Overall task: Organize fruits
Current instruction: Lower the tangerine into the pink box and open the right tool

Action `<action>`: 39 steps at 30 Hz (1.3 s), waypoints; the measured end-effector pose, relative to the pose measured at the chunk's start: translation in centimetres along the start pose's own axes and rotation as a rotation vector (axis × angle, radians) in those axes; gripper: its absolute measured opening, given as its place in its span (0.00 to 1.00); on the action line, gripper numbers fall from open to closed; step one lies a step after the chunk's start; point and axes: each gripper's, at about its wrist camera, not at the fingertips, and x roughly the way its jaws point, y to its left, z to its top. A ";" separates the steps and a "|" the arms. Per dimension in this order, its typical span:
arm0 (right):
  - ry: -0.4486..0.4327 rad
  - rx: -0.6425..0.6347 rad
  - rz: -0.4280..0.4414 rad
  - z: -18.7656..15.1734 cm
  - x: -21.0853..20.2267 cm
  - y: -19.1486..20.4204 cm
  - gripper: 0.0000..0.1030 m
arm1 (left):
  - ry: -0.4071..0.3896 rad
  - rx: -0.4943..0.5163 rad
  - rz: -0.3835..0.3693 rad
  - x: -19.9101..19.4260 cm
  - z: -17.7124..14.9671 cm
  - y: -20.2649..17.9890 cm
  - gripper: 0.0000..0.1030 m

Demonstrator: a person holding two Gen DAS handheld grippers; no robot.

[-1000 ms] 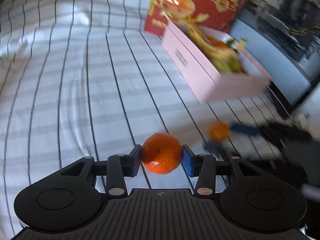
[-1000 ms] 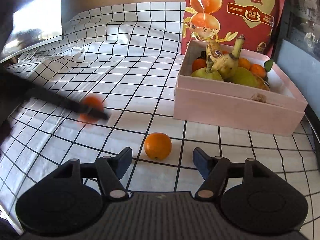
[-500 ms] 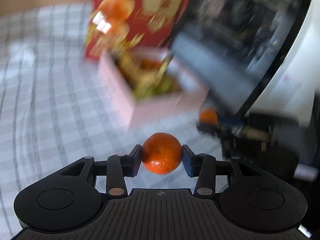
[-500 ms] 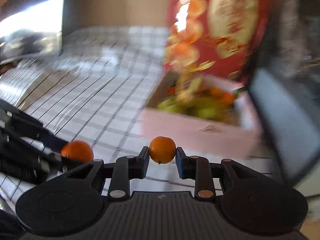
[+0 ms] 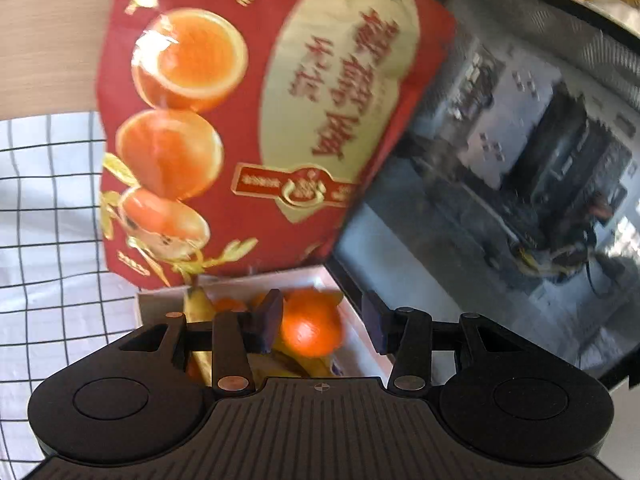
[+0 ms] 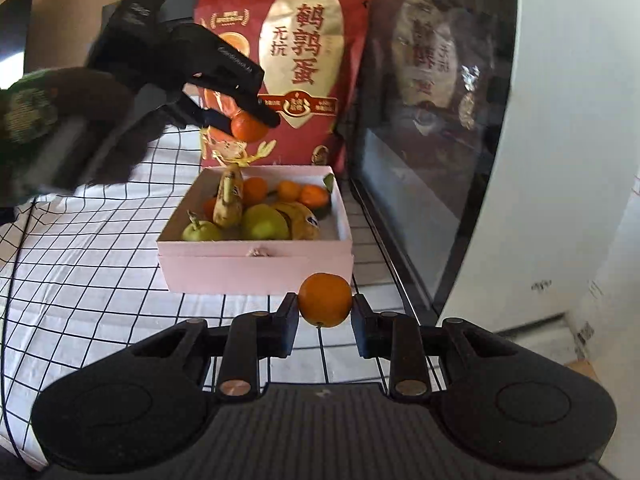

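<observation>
Your right gripper [image 6: 325, 312] now clamps the small orange [image 6: 325, 299], lifted off the cloth [image 6: 100, 280] to just before the pink box [image 6: 256, 270]. Your left gripper [image 5: 322, 322] has moved over the box. Its blurred orange [image 5: 311, 326] sits between the jaws with a gap at one pad, so I can't tell if it's gripped.

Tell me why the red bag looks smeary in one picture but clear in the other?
Left wrist view: motion blur smears the red bag and the mandarin. Right wrist view: bag lettering and pink box look sharp, though the left gripper is blurred.
</observation>
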 end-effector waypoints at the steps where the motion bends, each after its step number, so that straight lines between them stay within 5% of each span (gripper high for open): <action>1: 0.003 0.002 -0.003 -0.2 0.0 0.0 0.27 | -0.009 -0.008 -0.011 -0.7 -0.2 0.2 0.47; 6: 0.030 0.015 -0.007 -0.5 1.0 -0.4 0.27 | -0.055 0.109 0.024 -5.7 -3.5 0.3 0.47; 10: 0.014 0.018 0.023 0.9 1.8 -0.6 0.27 | -0.017 0.158 0.062 -9.2 -9.0 0.7 0.47; 20: -0.117 -0.040 0.115 13.2 10.3 -0.4 0.28 | 0.106 0.114 0.202 -9.8 -18.0 2.0 0.47; 21: -0.120 -0.017 0.131 14.4 11.5 -0.5 0.30 | 0.106 0.114 0.226 -9.8 -18.4 2.2 0.47; 23: -0.083 0.019 0.141 15.6 13.2 -0.8 0.51 | 0.103 0.108 0.260 -10.2 -18.8 2.5 0.47; 26: -0.061 0.049 0.153 14.5 13.0 -1.2 0.54 | 0.093 0.107 0.309 -10.3 -19.1 3.0 0.47; 33: 0.007 -0.052 0.131 5.7 9.1 1.3 0.63 | 0.082 0.082 0.395 -8.6 -19.9 3.6 0.47; 39: 0.145 -0.043 0.163 0.6 10.5 3.0 0.65 | 0.037 0.115 0.429 -7.0 -20.7 2.5 0.52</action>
